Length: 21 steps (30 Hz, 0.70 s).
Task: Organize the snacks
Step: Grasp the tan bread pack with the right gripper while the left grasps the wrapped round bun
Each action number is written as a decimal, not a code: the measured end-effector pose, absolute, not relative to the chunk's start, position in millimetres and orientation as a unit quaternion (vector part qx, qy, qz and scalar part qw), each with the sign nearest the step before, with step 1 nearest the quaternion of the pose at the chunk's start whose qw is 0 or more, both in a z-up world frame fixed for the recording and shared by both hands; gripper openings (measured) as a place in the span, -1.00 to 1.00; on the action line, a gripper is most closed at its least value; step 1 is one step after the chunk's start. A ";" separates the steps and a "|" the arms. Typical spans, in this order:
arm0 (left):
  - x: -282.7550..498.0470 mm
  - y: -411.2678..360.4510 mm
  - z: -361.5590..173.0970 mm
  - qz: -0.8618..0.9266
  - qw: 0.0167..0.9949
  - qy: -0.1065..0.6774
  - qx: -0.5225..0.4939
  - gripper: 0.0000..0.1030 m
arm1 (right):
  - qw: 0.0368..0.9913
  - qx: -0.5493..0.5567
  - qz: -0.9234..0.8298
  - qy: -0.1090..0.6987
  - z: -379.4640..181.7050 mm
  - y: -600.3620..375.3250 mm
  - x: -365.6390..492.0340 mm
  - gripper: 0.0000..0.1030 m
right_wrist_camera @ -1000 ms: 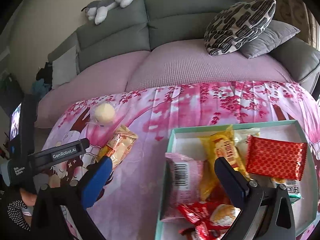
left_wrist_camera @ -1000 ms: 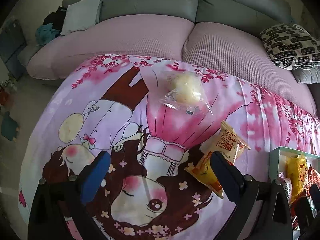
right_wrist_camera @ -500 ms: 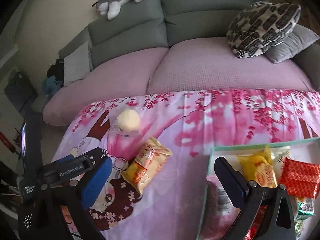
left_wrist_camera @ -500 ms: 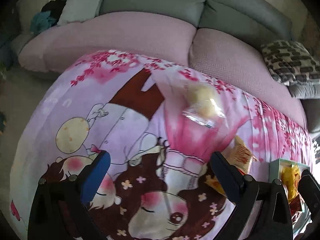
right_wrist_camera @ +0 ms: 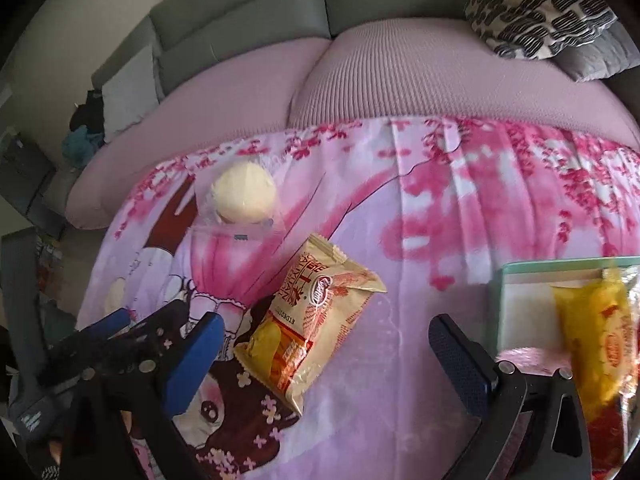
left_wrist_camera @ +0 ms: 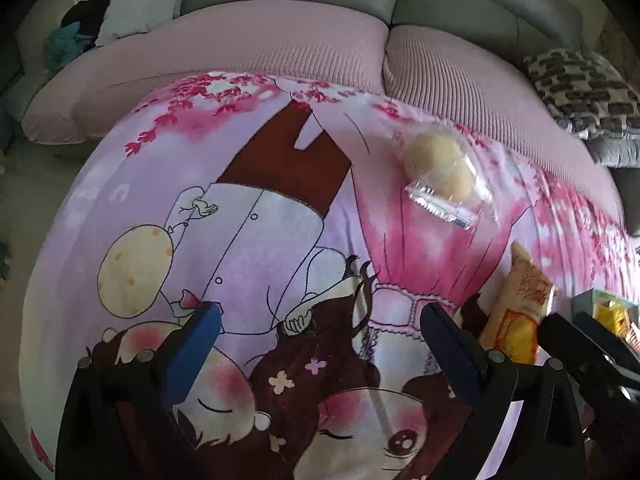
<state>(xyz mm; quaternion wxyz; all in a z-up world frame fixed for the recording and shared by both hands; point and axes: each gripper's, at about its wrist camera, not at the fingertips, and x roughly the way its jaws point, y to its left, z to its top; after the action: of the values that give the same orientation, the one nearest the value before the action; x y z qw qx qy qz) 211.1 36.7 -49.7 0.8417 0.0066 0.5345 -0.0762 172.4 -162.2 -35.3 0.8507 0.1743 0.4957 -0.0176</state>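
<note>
So both hand-held grippers, left [left_wrist_camera: 316,344] and right [right_wrist_camera: 324,356], hang spread wide, gripping nothing; the chips packet [right_wrist_camera: 310,330] lies mid-frame, teal box [right_wrist_camera: 560,266] at right edge.

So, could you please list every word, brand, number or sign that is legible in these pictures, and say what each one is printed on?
"103G13", a printed code, reads upside down on the beige and orange crinkled snack packet lying on the pink cartoon-print cloth.
That packet's red oval logo and large red characters: too distorted to read.
The yellow plastic snack packet in the pale green box: its round red logo is blurred.
The left gripper's white body label: too small to read.
</note>
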 end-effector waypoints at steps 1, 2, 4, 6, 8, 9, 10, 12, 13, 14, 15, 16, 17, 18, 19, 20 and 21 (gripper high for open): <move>212.2 35.7 -53.4 -0.076 0.840 0.537 0.014 0.94 | 0.849 0.173 -0.019 0.499 -38.6 -161.3 175.1 1.00; 213.5 35.5 -55.6 -0.076 0.839 0.539 0.018 0.94 | 0.848 0.169 -0.023 0.502 -43.3 -159.7 179.0 1.00; 215.6 36.1 -58.5 -0.077 0.837 0.541 0.021 0.94 | 0.844 0.167 -0.030 0.509 -49.8 -159.0 183.5 1.00; 216.4 36.4 -59.4 -0.077 0.837 0.541 0.026 0.94 | 0.840 0.167 -0.037 0.515 -55.8 -158.3 188.6 1.00; 216.9 36.0 -60.4 -0.071 0.838 0.540 0.037 0.93 | 0.837 0.162 -0.043 0.521 -59.7 -155.9 193.7 1.00; 217.4 36.7 -61.8 -0.064 0.837 0.541 0.042 0.93 | 0.836 0.159 -0.046 0.523 -60.8 -154.8 195.6 1.00; 218.3 37.5 -63.1 -0.061 0.837 0.542 0.045 0.93 | 0.836 0.155 -0.049 0.524 -61.4 -153.8 197.3 1.00; 219.1 38.6 -64.3 -0.059 0.837 0.543 0.045 0.93 | 0.836 0.152 -0.052 0.525 -61.7 -152.9 199.9 1.00; 219.1 39.0 -64.4 -0.056 0.836 0.543 0.046 0.93 | 0.836 0.150 -0.054 0.526 -61.9 -152.2 200.9 1.00; 218.9 38.6 -64.3 -0.054 0.837 0.543 0.047 0.93 | 0.836 0.148 -0.055 0.526 -61.2 -152.9 201.6 0.99; 218.8 38.0 -64.4 -0.052 0.837 0.543 0.050 0.93 | 0.837 0.143 -0.057 0.526 -60.5 -152.3 201.4 0.99; 218.6 37.8 -64.5 -0.051 0.837 0.543 0.052 0.93 | 0.838 0.138 -0.059 0.525 -60.6 -151.3 202.6 0.99; 218.5 37.7 -64.7 -0.052 0.836 0.543 0.052 0.93 | 0.838 0.132 -0.062 0.526 -61.1 -150.7 202.3 0.98; 217.8 38.7 -64.7 -0.053 0.836 0.543 0.051 0.93 | 0.838 0.128 -0.063 0.527 -61.8 -150.0 201.8 0.97; 217.9 39.5 -64.5 -0.054 0.836 0.543 0.050 0.93 | 0.838 0.124 -0.064 0.527 -61.9 -149.6 201.3 0.96; 217.3 40.2 -64.0 -0.055 0.837 0.543 0.048 0.93 | 0.840 0.121 -0.063 0.525 -61.9 -148.8 200.8 0.96; 216.4 40.9 -63.2 -0.054 0.837 0.543 0.046 0.93 | 0.841 0.118 -0.062 0.524 -61.4 -149.2 200.4 0.95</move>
<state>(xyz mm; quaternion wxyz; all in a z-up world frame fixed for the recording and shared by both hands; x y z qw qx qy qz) 216.4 40.9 -63.2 0.8369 0.0465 0.5427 -0.0538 200.4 -149.2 -61.4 0.8413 0.1179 0.5240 -0.0618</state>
